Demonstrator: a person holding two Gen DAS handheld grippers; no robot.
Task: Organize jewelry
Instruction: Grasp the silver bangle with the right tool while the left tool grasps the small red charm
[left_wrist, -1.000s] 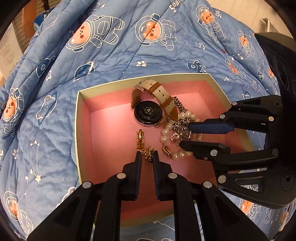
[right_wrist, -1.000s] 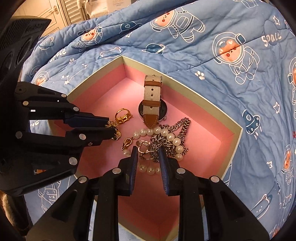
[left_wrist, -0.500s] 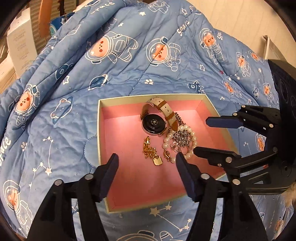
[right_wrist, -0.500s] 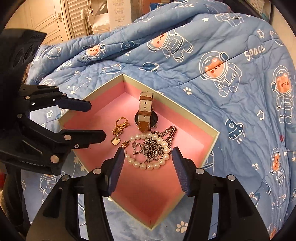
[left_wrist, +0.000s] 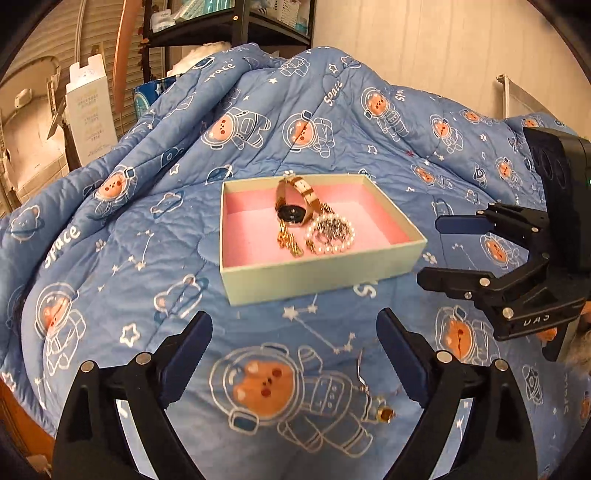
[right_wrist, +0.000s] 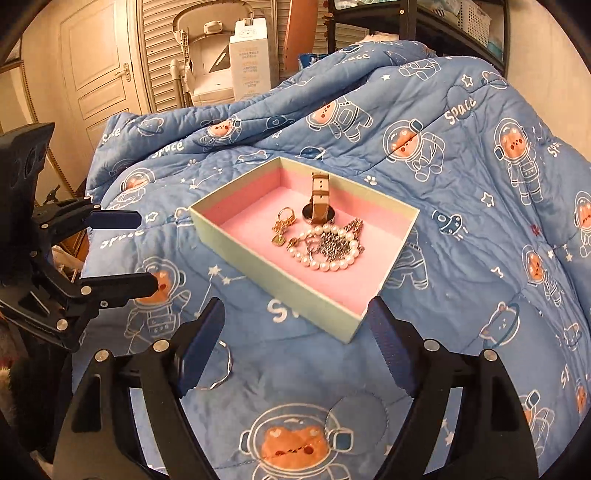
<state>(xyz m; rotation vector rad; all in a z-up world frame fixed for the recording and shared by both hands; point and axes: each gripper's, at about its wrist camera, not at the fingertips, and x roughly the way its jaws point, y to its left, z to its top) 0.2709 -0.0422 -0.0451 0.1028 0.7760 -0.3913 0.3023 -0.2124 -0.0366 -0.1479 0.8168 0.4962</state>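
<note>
A pale green box (left_wrist: 321, 275) (right_wrist: 255, 264) with pink lining lies on the quilt. In it are a watch (left_wrist: 293, 215) (right_wrist: 318, 206) with a tan strap, a gold chain (left_wrist: 288, 242) (right_wrist: 281, 226) and a pearl bracelet (left_wrist: 330, 238) (right_wrist: 327, 264) around a silver chain. My left gripper (left_wrist: 293, 325) (right_wrist: 147, 252) hangs in front of the box, its jaws opening with nothing between them. My right gripper (right_wrist: 295, 306) (left_wrist: 430, 251) is back from the box's near corner, jaws also opening and empty. A thin silver bangle (right_wrist: 223, 369) (left_wrist: 384, 413) lies on the quilt near the fingers.
The blue astronaut-print quilt (left_wrist: 110, 240) (right_wrist: 480, 258) rises in folds behind the box. Beyond it stand a white carton (left_wrist: 90, 114) (right_wrist: 249, 55), a dark shelf unit (left_wrist: 236, 26) and a door (right_wrist: 99, 74).
Both grippers let go of the jewellery in the box, opened wide and drew back and up out of the box. The gold chain and pearl bracelet stay in the box.
</note>
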